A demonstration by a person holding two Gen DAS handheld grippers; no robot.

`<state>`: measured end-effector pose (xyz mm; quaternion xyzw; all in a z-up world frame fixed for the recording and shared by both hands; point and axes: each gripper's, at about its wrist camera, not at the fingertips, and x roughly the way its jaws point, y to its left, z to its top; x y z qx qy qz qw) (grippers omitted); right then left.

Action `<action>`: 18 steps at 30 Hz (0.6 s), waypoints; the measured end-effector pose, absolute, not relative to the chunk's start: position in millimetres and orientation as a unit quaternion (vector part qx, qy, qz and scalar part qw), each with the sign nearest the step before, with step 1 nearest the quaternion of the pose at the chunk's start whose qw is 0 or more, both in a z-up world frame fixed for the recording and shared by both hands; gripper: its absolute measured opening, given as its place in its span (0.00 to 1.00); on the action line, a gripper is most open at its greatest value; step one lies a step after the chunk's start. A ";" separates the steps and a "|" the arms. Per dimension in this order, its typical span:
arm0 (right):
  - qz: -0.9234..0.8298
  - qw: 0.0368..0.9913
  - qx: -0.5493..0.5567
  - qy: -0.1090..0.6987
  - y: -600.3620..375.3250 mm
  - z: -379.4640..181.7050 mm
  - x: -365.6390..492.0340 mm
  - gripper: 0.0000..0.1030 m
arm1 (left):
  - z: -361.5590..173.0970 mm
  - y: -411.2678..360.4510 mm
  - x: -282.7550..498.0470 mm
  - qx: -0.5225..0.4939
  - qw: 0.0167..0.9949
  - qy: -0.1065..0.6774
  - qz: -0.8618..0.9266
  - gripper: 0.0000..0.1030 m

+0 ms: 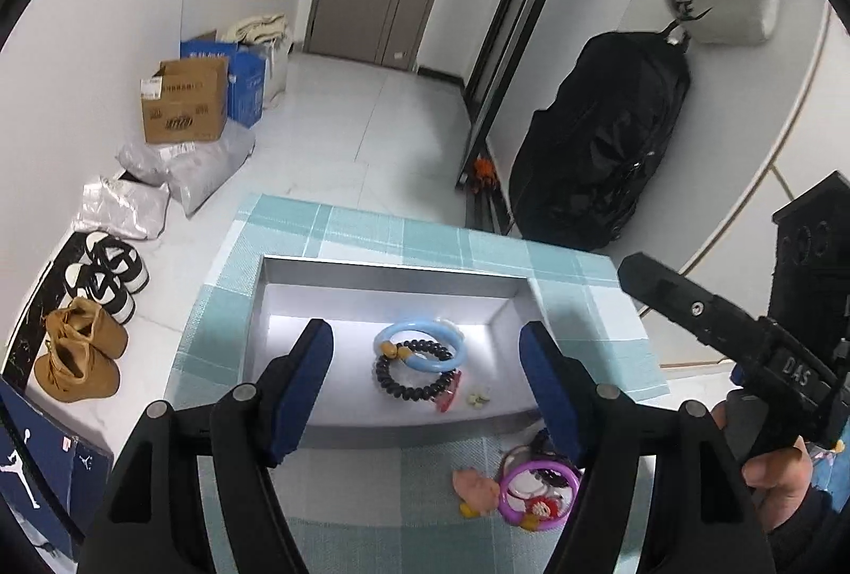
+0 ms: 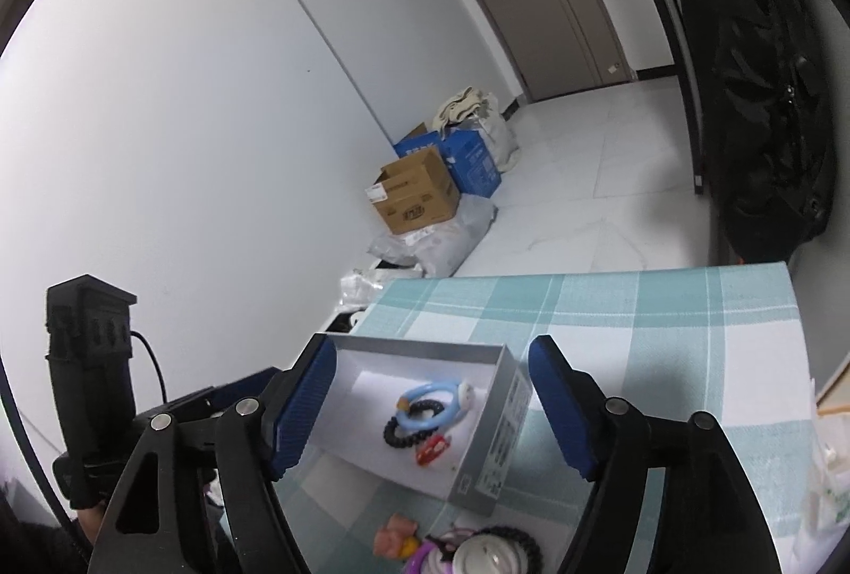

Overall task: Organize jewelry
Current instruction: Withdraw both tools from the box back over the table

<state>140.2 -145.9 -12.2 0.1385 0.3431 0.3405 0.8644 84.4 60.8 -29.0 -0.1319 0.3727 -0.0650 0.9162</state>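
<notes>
Left tool (image 1: 427, 393) spread, empty; blue bangle (image 1: 419, 344) beyond tips, in tray (image 1: 382, 268).

My left hand-held gripper (image 1: 425, 388) points forward and down, and its two blue pads (image 1: 303, 393) stand well apart with nothing pressed between them. My right hand-held gripper (image 2: 430, 406) also tilts down, its jaws wide and empty. In the left wrist view, my right hand (image 1: 770, 462) grips the black handle.
</notes>
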 end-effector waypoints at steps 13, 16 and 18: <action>0.294 0.872 0.124 0.370 -162.4 -13.7 96.2 0.82 | -45.5 43.2 54.0 -0.113 0.897 0.420 -0.084 0.67; 0.288 0.874 0.118 0.373 -165.4 -11.3 87.6 0.82 | -55.2 42.3 51.7 -0.104 0.888 0.441 -0.079 0.67; 0.281 0.875 0.109 0.379 -164.6 -9.9 84.4 0.84 | -64.0 41.7 54.0 -0.107 0.876 0.463 -0.084 0.67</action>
